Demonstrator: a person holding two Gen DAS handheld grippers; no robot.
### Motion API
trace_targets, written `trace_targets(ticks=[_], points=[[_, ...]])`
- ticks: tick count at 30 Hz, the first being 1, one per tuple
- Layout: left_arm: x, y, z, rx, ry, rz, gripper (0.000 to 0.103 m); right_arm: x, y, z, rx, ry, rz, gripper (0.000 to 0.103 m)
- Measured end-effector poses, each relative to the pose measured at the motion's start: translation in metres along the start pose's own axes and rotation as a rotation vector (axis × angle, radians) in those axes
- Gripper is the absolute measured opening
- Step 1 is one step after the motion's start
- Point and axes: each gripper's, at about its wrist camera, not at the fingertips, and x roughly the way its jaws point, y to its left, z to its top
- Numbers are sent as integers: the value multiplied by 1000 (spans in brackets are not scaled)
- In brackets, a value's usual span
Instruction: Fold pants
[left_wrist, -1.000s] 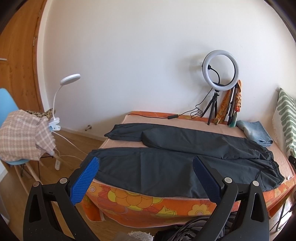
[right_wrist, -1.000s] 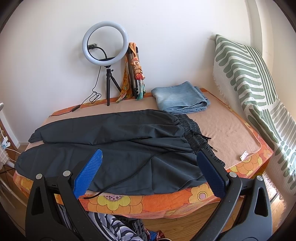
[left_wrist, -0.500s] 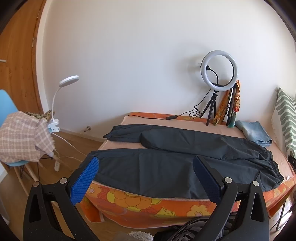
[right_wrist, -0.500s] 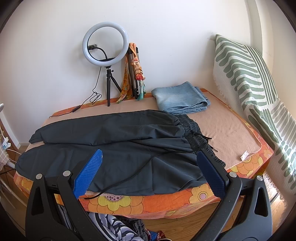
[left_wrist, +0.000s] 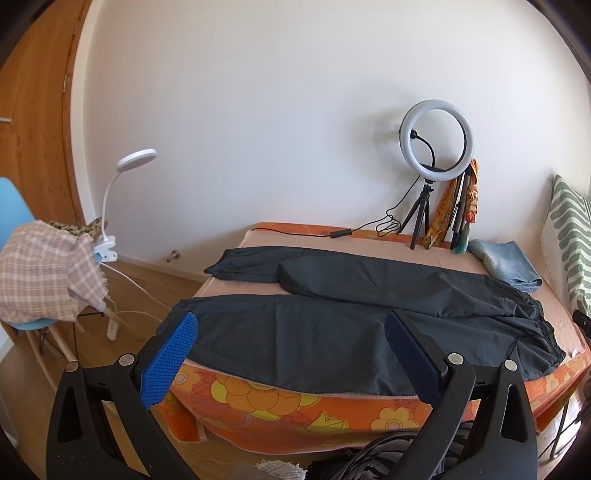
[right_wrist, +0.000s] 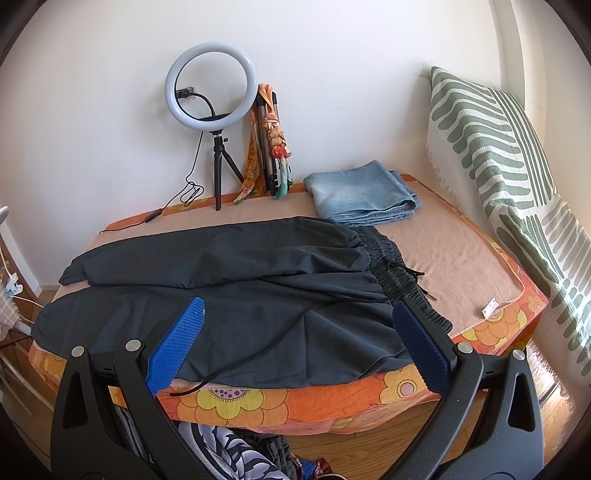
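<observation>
Dark grey pants lie spread flat across the bed, legs to the left, elastic waistband to the right, a black drawstring trailing over the near leg. They also show in the right wrist view. My left gripper is open and empty, held in front of the bed's near edge over the near leg. My right gripper is open and empty, in front of the waist end.
A ring light on a tripod, scarves and folded blue jeans stand at the bed's back. A green striped pillow lies at the right. A chair with cloth and a clip lamp stand left. Clothes lie on the floor.
The left gripper has drifted slightly back and left, so the scene shifts right in its view. The right gripper has barely moved. Both stay open.
</observation>
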Motion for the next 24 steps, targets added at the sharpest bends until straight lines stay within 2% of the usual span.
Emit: trace_targets(ticks=[24], points=[[10, 1, -4, 43, 11, 3, 101, 6, 11, 1, -23, -3, 28, 103]])
